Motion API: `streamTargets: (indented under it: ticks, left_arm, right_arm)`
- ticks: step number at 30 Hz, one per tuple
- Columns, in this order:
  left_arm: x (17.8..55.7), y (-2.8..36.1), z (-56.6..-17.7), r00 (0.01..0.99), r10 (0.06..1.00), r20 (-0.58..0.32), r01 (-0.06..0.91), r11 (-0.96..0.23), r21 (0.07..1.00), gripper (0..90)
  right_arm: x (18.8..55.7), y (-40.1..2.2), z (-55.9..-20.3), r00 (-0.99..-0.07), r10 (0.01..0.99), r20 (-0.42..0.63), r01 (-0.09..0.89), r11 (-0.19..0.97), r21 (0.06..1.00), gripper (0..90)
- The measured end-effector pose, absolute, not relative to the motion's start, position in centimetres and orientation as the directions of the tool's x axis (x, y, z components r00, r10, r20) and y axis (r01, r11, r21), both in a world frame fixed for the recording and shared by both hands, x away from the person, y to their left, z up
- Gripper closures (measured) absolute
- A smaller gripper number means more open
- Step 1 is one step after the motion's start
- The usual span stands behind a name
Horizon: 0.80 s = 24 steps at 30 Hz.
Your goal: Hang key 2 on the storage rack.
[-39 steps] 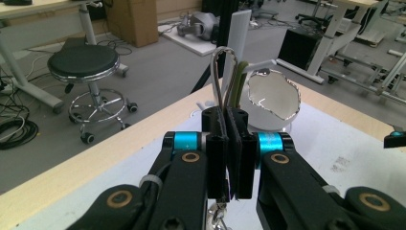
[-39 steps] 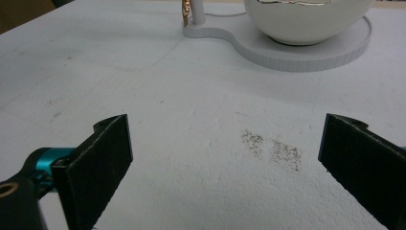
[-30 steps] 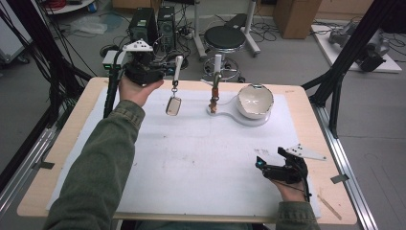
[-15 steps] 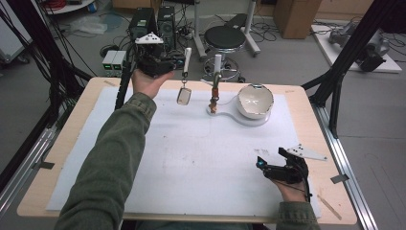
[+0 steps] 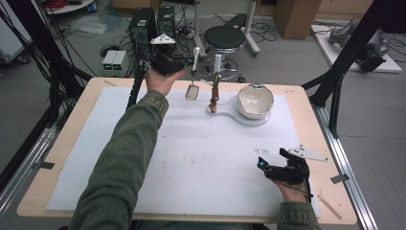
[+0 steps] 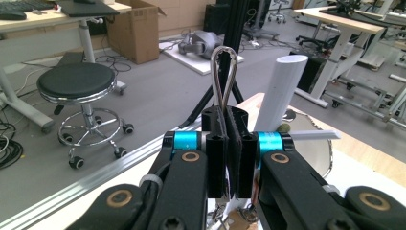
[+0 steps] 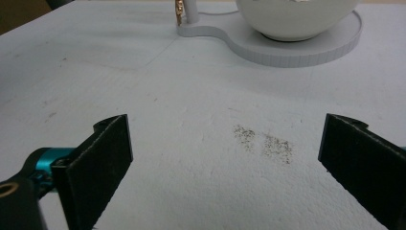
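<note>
Your left gripper [image 5: 191, 61] is raised over the table's far edge, its jaws clamped on the wire loop [image 6: 224, 76] of one white-handled metal tea strainer [image 5: 193, 91], which hangs just beside the single white post [image 5: 217, 64]. That post rises from one white flat stand [image 5: 229, 114] carrying one white bowl [image 5: 255, 99]. Your right gripper [image 5: 262, 163] rests on the white mat [image 5: 201, 163], jaws wide apart, holding nothing.

grey floor [image 5: 57, 43], black stool [image 5: 225, 37], cardboard box [image 6: 136, 28], cables.
</note>
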<state>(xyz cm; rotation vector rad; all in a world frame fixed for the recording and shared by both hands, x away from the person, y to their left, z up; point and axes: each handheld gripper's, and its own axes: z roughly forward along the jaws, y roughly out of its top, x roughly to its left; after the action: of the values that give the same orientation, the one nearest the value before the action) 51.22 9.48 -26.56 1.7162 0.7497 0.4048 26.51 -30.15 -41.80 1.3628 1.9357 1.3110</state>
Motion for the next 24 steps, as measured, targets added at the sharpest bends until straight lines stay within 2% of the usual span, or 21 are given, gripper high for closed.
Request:
streamTargets:
  ticks: [15, 24]
  left_arm:
    - [52.0, 7.8, -26.7, 0.731, 0.670, -0.132, 0.268, -0.104, 0.958, 86.7]
    - [52.2, 7.5, -27.0, 0.730, 0.661, -0.172, 0.283, -0.064, 0.957, 86.7]
  right_arm:
    - [26.4, -30.3, -41.8, -0.416, 0.894, 0.170, 0.484, 0.059, 0.873, 3.4]
    - [26.4, -30.3, -41.9, -0.418, 0.891, 0.176, 0.488, 0.057, 0.871, 3.3]
